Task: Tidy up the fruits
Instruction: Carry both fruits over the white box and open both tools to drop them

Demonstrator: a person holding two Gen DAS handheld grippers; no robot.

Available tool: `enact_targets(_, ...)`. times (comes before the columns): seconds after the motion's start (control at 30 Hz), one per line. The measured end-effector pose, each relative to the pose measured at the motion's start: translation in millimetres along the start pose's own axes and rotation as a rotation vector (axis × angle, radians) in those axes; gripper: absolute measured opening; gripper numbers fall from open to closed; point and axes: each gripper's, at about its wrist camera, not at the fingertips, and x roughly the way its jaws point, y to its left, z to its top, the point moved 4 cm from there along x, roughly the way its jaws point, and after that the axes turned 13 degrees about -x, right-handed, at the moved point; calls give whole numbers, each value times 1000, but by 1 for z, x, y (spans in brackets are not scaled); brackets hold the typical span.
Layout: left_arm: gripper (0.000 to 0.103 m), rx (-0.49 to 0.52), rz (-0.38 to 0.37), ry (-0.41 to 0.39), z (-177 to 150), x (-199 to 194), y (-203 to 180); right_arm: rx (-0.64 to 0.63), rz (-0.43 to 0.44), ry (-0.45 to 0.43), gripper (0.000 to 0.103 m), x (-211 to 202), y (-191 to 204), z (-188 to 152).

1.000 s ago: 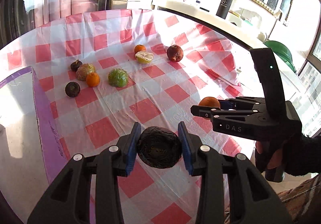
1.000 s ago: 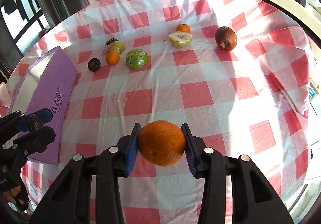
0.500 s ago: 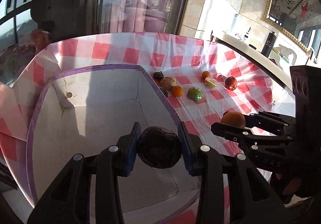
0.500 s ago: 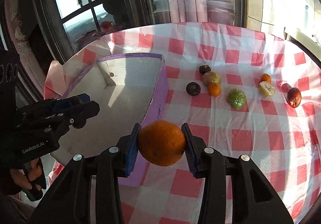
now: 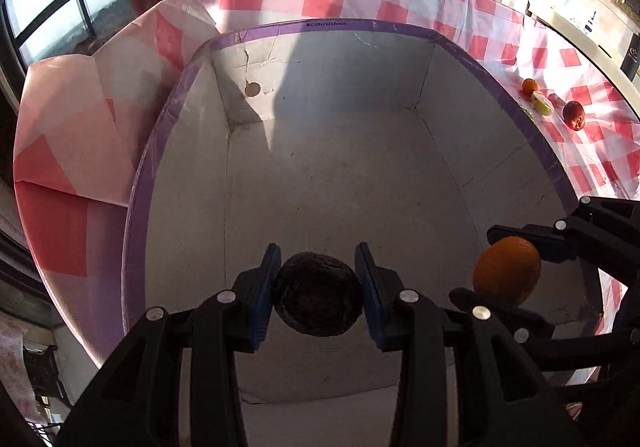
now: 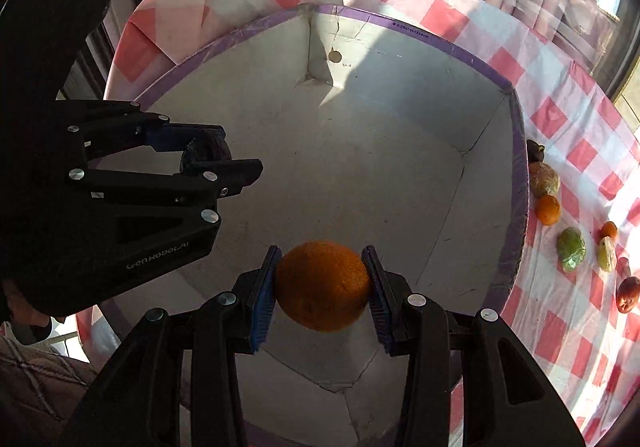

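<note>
Over checkered tablecloth (image 6: 560, 127) — box (image 5: 540, 135); grippers (image 5: 318, 289) (image 6: 322, 287) clamp dark fruit (image 5: 318, 301), orange (image 6: 322, 287).

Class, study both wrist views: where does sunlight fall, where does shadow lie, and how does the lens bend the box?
Left wrist view: the box has a sunlit far wall crossed by a dark shadow, its rim bows in a fisheye curve, and the dark fruit sits in shade. Right wrist view: sun whitens the box's far corner, the orange is lit from above, and the tablecloth glares at right.
</note>
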Motion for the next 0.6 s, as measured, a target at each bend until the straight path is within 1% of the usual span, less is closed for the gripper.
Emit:
enact_targets(0.1,39,33,0,-10,1,-2,-6,-24,0,23,41,11,8,-3)
enact_targets(0.23,40,52,-9,-13,-3,-4,-10,-7,2,12,41,14,12,-5)
enact_targets(0.33,50,73,-15,-27,-4,-6,-13,2,-8,-18,41,13,11,-7)
enact_targets(0.37,57,82,-16,-29,-5,-7,-15,7,-10,-23,42,13,10,-8)
enact_targets(0.4,61,89,-20,-31,-5,-8,-17,10,-13,-32,42,13,10,-9)
enact_targets(0.47,73,100,-33,-41,-4,-11,-19,14,-19,-45,42,11,9,-11)
enact_targets(0.53,78,108,-46,-54,-4,-14,-21,16,-28,-55,46,8,8,-13)
enact_targets(0.6,84,93,-57,-53,-4,-15,-20,14,-30,-85,60,4,8,-12)
